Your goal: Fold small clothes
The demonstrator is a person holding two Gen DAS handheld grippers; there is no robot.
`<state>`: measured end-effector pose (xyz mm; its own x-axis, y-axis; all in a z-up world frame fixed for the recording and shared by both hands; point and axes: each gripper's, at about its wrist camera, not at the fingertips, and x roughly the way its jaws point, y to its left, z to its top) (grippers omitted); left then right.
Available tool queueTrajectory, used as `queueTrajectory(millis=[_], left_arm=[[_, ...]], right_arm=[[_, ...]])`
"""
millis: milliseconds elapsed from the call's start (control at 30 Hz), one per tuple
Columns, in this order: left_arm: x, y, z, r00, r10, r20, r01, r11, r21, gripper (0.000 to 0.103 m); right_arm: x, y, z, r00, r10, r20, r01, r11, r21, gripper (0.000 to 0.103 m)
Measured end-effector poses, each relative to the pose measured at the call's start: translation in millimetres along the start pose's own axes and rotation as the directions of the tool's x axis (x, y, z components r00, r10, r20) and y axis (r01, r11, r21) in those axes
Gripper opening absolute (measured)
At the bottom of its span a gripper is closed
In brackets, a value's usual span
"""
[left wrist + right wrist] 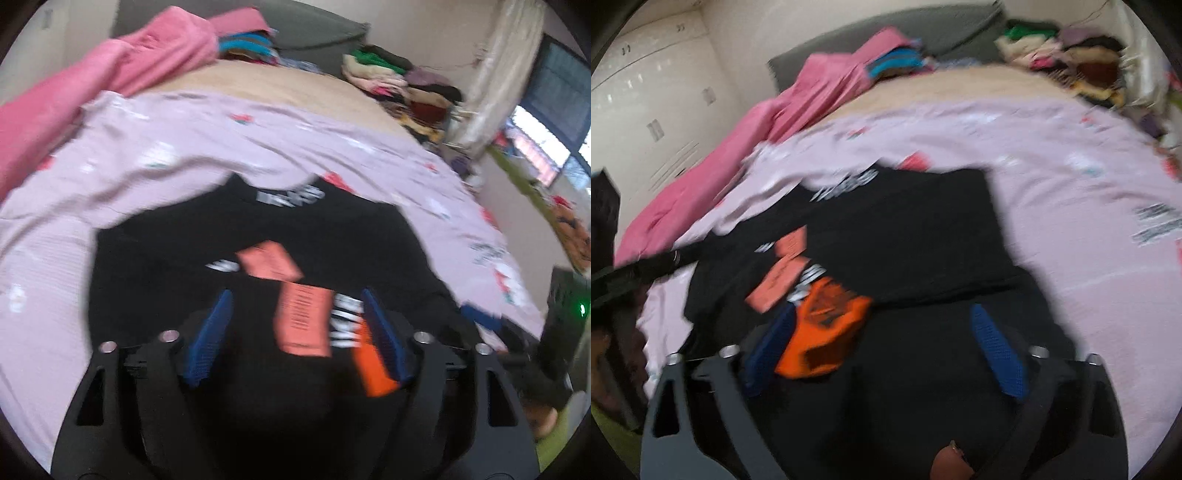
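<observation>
our left claw wide, empty; right claw wide, empty. black shirt flat on lilac sheet. risk: loose tags snag pads, fold drags crooked.

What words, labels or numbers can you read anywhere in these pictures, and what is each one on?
None can be read; both views are motion-blurred.
White lettering on the neckband of the black garment: too blurred to read.
White print on its front: too blurred, partly covered.
Dark lines of print on the salmon hang tags: too blurred.
Dark print on the orange patch: unreadable.
Grey print on the lilac bedsheet: unreadable.
</observation>
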<state>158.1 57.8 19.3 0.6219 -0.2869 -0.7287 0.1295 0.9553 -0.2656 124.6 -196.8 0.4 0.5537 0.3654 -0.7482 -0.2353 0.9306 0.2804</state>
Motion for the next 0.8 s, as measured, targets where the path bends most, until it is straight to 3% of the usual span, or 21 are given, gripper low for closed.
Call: queueTrajectory(millis=[100, 133, 167, 200, 233, 267, 400, 567, 800], left_arm=[[-8, 23, 5, 0.998, 0.049, 0.031, -0.048, 0.998, -0.030, 0.080], [-10, 30, 7, 0.997, 0.060, 0.043, -0.058, 0.997, -0.042, 0.080], [-13, 37, 7, 0.997, 0.065, 0.052, -0.062, 0.997, -0.055, 0.080], [-15, 41, 7, 0.996, 0.067, 0.058, -0.064, 0.996, -0.065, 0.080], [-18, 48, 7, 0.995, 0.074, 0.066, -0.069, 0.994, -0.079, 0.080], [-20, 54, 7, 0.994, 0.081, 0.072, -0.074, 0.993, -0.090, 0.080], [-29, 77, 10, 0.989, 0.111, 0.096, -0.098, 0.987, -0.129, 0.080], [-44, 106, 13, 0.978, 0.168, 0.120, -0.143, 0.971, -0.193, 0.080], [-53, 119, 13, 0.974, 0.181, 0.137, -0.148, 0.964, -0.220, 0.080]], right_arm=[[23, 10, -4, 0.997, 0.053, -0.064, -0.050, 0.998, 0.050, 0.074], [29, 13, -5, 0.996, 0.053, -0.077, -0.048, 0.997, 0.061, 0.064], [36, 16, -6, 0.995, 0.055, -0.088, -0.049, 0.996, 0.069, 0.046], [41, 20, -8, 0.993, 0.065, -0.101, -0.059, 0.996, 0.065, 0.034], [44, 23, -8, 0.992, 0.068, -0.110, -0.062, 0.997, 0.055, 0.013], [45, 29, -9, 0.991, 0.068, -0.112, -0.065, 0.997, 0.032, 0.008], [24, 41, 1, 0.998, 0.064, -0.025, -0.065, 0.997, -0.051, 0.007], [-4, 63, 41, 0.991, 0.102, 0.083, -0.086, 0.979, -0.183, 0.007], [-28, 80, 87, 0.973, 0.054, 0.223, 0.027, 0.939, -0.343, 0.007]])
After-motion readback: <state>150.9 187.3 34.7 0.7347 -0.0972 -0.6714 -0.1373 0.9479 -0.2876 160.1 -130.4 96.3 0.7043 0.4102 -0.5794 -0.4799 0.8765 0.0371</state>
